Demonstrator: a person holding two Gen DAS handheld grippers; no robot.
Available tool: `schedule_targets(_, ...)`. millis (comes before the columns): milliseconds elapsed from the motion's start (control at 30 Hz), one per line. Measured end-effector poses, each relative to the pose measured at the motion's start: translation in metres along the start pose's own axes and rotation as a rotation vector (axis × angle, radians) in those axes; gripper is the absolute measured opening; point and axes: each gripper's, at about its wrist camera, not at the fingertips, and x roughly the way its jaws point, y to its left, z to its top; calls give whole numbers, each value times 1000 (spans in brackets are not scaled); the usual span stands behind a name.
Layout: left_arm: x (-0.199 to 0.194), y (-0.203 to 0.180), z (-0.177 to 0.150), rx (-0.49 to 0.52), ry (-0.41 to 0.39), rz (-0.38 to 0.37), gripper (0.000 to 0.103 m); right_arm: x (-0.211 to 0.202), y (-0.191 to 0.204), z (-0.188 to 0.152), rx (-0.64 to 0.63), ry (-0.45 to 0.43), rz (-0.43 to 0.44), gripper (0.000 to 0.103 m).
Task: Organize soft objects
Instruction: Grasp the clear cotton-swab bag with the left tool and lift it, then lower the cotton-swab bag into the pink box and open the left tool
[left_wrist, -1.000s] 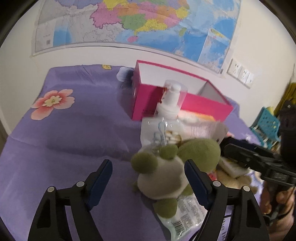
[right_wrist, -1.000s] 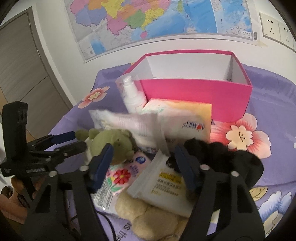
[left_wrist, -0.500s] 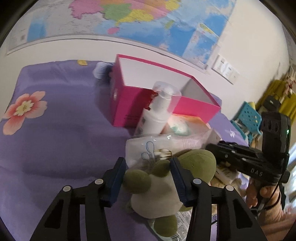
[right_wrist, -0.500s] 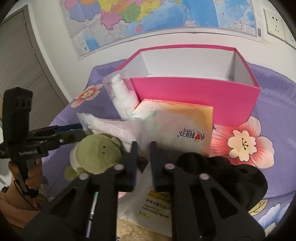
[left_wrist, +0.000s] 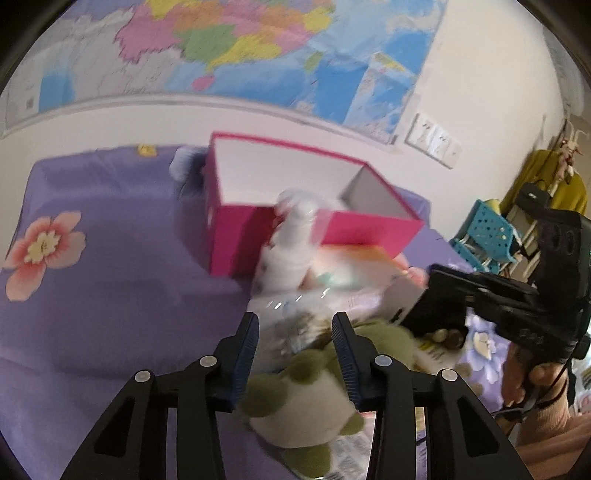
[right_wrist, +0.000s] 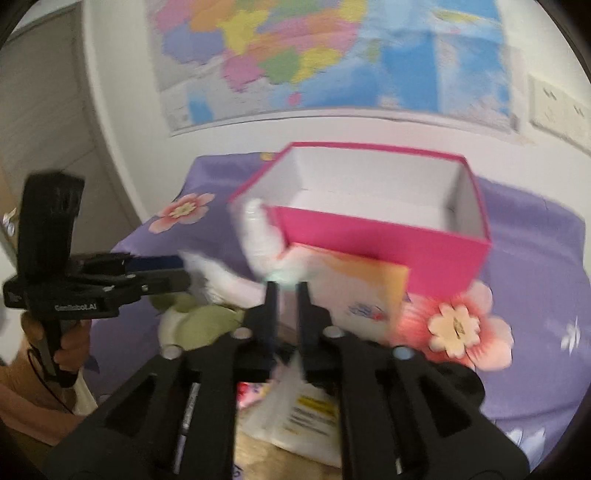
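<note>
The left gripper (left_wrist: 295, 336) has just been closing, and its blue pads (left_wrist: 246, 354) now sit on either side of the green and cream plush toy (left_wrist: 306, 398). The toy's body fills the space between the fingers and bulges below them; its long axis runs roughly along the fingers, with the green head end toward the right fingertip. Blur hides whether the pads press into it, but the toy looks pinched. Just ahead of the fingertips lies a clear plastic packet (left_wrist: 291, 325), then a white pump bottle (left_wrist: 295, 236) standing upright against the front of the open pink box (left_wrist: 369, 229), whose long side runs across the view.

The right gripper (right_wrist: 284, 288) has just been opening a little; its fingers stand narrowly apart, and what lies between them cannot be made out. Beyond its tips lies a flat yellow and white tissue pack (right_wrist: 354, 291), and beneath its fingers a white packet with a yellow label (right_wrist: 310, 410). Everything rests on a purple flowered cloth (left_wrist: 110, 277).
</note>
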Motion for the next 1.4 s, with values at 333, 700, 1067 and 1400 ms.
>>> schedule_targets(333,12,20,-2,-18,31,-36,57,38,-8,-22,-6,142,0,11)
schedule_targets(700,-10,-1,14,7,-23,-78,25,11,-10,-4,8,43,18,4)
schedule_targets(1067,-50,-23,82,94,-180,-43,25,-31,-5,68,-52,-125,46,4)
schedule_targets(1400,3,-25,135,126,-145,34,25,19,-29,115,-27,-114,86,4)
